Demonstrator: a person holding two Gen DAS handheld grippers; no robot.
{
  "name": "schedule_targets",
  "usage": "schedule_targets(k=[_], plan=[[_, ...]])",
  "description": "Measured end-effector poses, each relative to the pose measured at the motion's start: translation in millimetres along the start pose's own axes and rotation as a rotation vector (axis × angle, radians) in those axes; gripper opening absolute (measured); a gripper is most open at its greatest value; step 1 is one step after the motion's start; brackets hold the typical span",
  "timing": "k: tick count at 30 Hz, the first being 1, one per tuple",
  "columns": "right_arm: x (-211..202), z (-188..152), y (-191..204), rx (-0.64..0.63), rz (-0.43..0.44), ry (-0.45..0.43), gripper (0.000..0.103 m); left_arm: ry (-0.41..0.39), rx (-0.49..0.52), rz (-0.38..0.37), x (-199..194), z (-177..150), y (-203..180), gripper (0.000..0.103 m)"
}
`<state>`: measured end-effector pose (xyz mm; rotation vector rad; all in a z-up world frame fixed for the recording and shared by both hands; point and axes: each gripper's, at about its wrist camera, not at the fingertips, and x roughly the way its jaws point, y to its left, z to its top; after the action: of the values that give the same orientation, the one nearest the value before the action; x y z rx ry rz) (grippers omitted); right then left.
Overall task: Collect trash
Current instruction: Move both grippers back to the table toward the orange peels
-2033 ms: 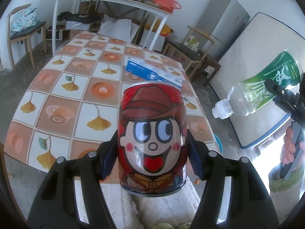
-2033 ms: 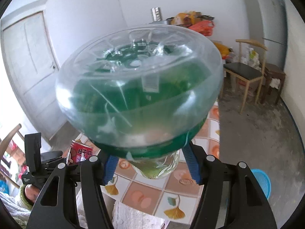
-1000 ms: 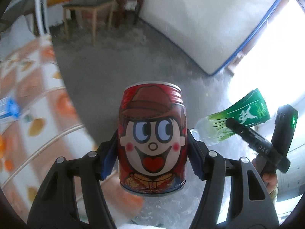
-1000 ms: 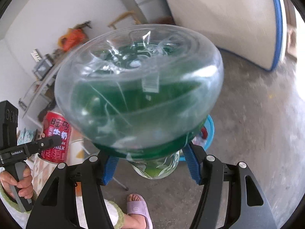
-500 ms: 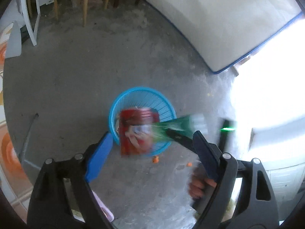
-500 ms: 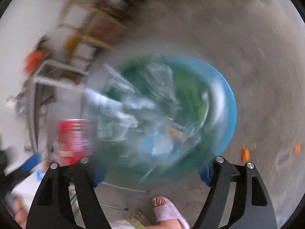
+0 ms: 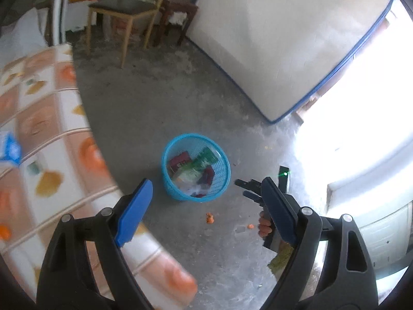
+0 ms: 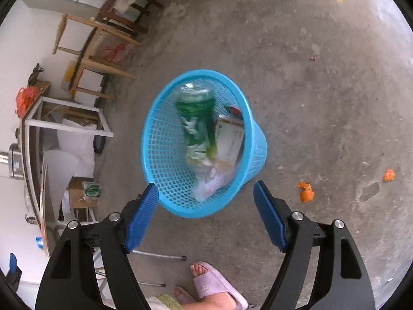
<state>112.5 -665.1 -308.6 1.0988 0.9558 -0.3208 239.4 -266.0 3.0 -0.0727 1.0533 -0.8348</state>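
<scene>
A blue plastic basket [image 7: 169,180] [image 8: 157,139] stands on the grey floor. The green bottle [image 8: 197,118] lies inside it, seen also as green in the left wrist view [image 7: 206,156], next to the red can [image 7: 179,161] and paper scraps [image 8: 229,139]. My left gripper [image 7: 204,206] is open and empty above and in front of the basket. My right gripper [image 8: 206,214] is open and empty just above the basket's near rim; it shows in the left wrist view [image 7: 249,190] to the right of the basket.
Orange peel bits [image 8: 306,192] [image 7: 209,217] lie on the floor near the basket. The tiled table [image 7: 38,129] is at left with a blue packet [image 7: 9,149]. Chairs [image 7: 121,7] and a mattress [image 7: 284,38] stand beyond. A slippered foot [image 8: 214,284] is below.
Both grippers swung from the table to over the basket and opened. The red can and the green bottle dropped from them into the basket.
</scene>
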Motion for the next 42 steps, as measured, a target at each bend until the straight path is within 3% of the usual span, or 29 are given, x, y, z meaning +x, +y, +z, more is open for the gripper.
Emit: schedule_targets(k=[3,10,15,20,25,30,35,42], plan=[[-26,-14,10,-0.037,0.004,-0.027,0.074,-0.064,0.008,0.034,-37,-19,10,0.082],[-91,-70,74,-0.277,0.019,-0.079,0.079,-0.221,-0.061,0.221,-143,-82,70,0.085],[-119,-105,152,-0.472,0.098,-0.061,0.079,-0.284,-0.157,0.369,-191,-131,115,0.088],[-131,-148,256,-0.690,0.206,-0.027,0.079,-0.291,-0.246,0.468,-206,-168,147,0.088],[-111,-209,351,-0.887,0.294,0.083,0.079,-0.272,-0.280,0.551,-205,-194,170,0.088],[-62,-261,429,-0.990,0.298,0.197,0.079,-0.265,-0.302,0.603,-205,-211,194,0.090],[-5,-291,487,-1.034,0.204,0.224,0.063,-0.209,-0.327,0.662,-200,-221,216,0.090],[53,-298,515,-1.025,0.056,0.230,0.056,-0.190,-0.379,0.610,-198,-231,231,0.090]])
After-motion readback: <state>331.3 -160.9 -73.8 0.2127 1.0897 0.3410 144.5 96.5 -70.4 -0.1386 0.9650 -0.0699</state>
